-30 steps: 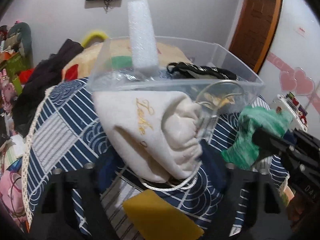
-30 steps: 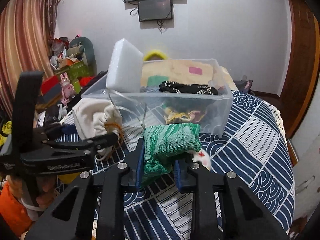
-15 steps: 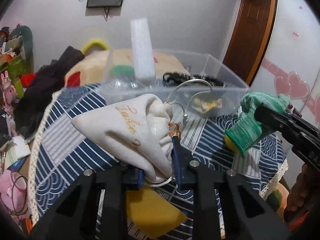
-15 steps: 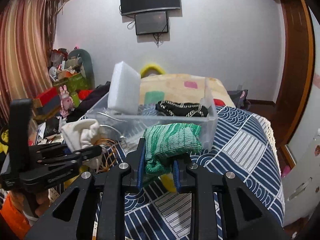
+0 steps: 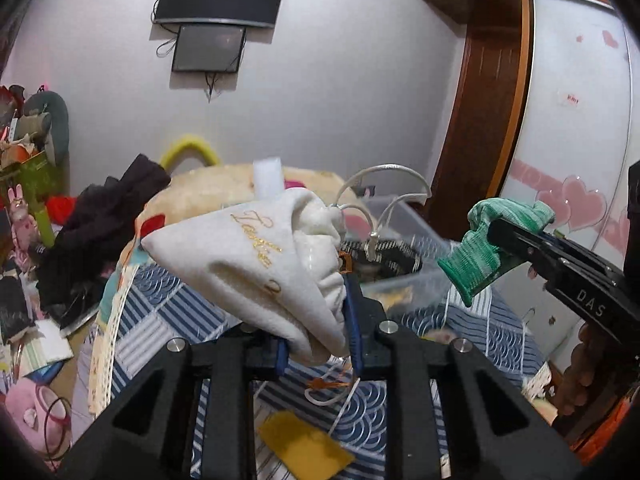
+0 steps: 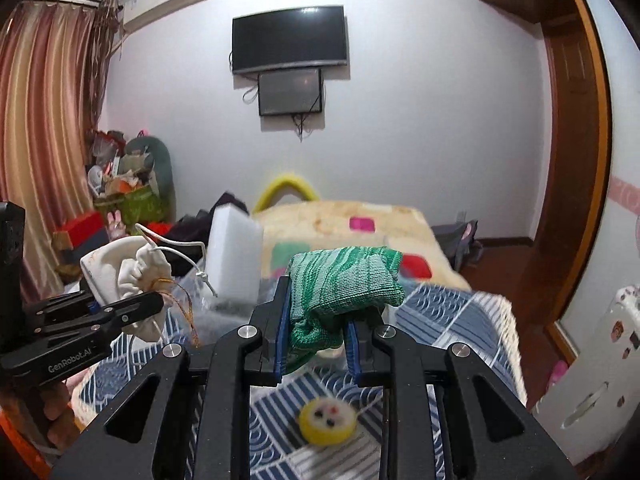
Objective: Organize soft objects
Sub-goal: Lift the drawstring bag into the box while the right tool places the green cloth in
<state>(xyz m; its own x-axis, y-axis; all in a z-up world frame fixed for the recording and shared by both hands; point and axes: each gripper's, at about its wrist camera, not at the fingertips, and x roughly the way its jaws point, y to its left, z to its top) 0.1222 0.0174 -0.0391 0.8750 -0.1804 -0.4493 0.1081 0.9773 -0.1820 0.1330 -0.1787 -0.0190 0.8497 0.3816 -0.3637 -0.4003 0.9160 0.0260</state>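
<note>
My left gripper (image 5: 318,344) is shut on a cream drawstring pouch (image 5: 264,264) with gold lettering and holds it in the air above the blue patterned cloth (image 5: 160,312). It also shows in the right wrist view (image 6: 120,272). My right gripper (image 6: 316,344) is shut on a folded green knitted cloth (image 6: 344,280), also lifted; it shows at the right of the left wrist view (image 5: 488,244). The clear plastic bin (image 5: 404,276) with a white foam block (image 6: 236,256) standing in it lies behind both.
A yellow flat sponge (image 5: 304,448) and a round yellow toy (image 6: 328,420) lie on the cloth below the grippers. A bed with a beige blanket (image 6: 352,224) is behind the bin. Clutter and dark clothes (image 5: 104,216) are piled at the left.
Both grippers have risen with their loads: the pouch was grasped and lifted off the cloth, and the green cloth has been raised higher. The bin now sits lower in both views.
</note>
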